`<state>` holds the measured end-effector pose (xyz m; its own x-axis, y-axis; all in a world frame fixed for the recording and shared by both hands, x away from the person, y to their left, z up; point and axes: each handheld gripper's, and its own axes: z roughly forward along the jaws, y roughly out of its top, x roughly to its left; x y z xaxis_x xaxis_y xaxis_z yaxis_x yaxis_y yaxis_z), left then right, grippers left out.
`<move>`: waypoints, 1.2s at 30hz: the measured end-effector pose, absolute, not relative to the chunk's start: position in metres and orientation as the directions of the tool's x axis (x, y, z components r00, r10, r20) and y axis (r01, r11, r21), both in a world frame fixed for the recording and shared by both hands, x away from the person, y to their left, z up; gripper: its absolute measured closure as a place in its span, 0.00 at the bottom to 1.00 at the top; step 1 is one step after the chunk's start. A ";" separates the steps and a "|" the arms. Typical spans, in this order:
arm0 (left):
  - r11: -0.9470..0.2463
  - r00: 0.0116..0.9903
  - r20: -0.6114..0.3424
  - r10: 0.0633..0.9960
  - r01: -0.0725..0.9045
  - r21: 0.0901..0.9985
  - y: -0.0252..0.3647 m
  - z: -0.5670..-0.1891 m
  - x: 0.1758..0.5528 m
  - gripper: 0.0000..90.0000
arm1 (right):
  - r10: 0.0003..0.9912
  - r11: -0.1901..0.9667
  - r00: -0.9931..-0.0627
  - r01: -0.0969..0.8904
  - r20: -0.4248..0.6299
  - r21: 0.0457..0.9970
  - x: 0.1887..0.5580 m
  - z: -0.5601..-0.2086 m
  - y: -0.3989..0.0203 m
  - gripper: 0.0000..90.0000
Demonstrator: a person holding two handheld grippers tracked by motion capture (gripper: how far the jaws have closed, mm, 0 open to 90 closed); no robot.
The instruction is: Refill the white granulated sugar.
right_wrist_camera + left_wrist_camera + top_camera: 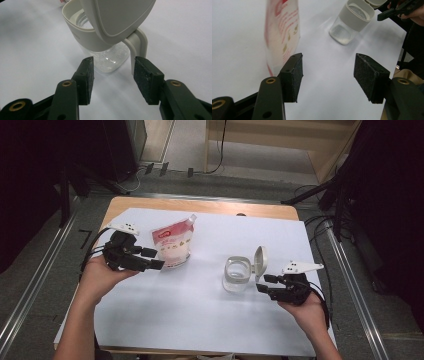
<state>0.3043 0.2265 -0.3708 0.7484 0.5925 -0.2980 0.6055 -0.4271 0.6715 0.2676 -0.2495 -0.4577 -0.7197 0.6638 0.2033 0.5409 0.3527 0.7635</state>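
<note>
- nearest the person, the right gripper (267,284) sits low on the white sheet (200,320) with its jaws parted to a moderate gap and nothing between them; in the right gripper view the clear jar (110,57) stands straight ahead of the tips, just beyond them, its hinge arm (137,47) just beside the right-hand pad (145,80); whether pad and hinge touch is hard to say
- the jar stands upright with its lid (260,260) flipped open and standing up on the side facing the right gripper; so the right hand is much the nearer one to it
- the left gripper (154,259) is held a little farther up the table, jaws spread wide and empty; in the left gripper view the pouch (282,35) stands upright just off the outer face of the left-hand pad (295,77), beside the gap and not inside it
- my reading is that a grasp of the pouch turns on shifting the left jaws sideways so the pouch falls between them
- the pouch's long axis runs up from the table, its spout (191,219) at the top corner; its print is blurred and unreadable
- whether the jar holds anything cannot be made out through the clear wall; the table (200,206) edge shows beyond the sheet
</note>
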 end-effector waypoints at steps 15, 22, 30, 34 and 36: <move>-0.352 0.688 -0.291 0.664 0.632 0.690 0.235 -0.388 0.332 0.44 | 0.643 0.370 -0.742 0.518 0.190 0.771 0.263 -0.455 -0.243 0.58; -0.377 0.703 -0.274 0.656 0.620 0.688 0.219 -0.396 0.342 0.53 | 0.634 0.386 -0.753 0.507 0.178 0.771 0.257 -0.455 -0.239 0.58; -0.366 0.691 -0.251 0.678 0.613 0.700 0.211 -0.399 0.350 0.64 | 0.631 0.389 -0.754 0.509 0.180 0.768 0.253 -0.456 -0.236 0.58; -0.369 0.690 -0.241 0.682 0.609 0.702 0.209 -0.400 0.353 0.73 | 0.620 0.402 -0.765 0.501 0.175 0.767 0.251 -0.458 -0.231 0.58; -0.361 0.691 -0.260 0.674 0.616 0.700 0.210 -0.401 0.355 0.74 | 0.613 0.405 -0.770 0.498 0.176 0.767 0.251 -0.459 -0.228 0.58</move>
<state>0.3552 0.2096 -0.4010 0.6911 0.6744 -0.2600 0.6157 -0.3609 0.7005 0.2511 -0.2283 -0.4585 -0.7702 0.6130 0.1765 0.4981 0.4051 0.7667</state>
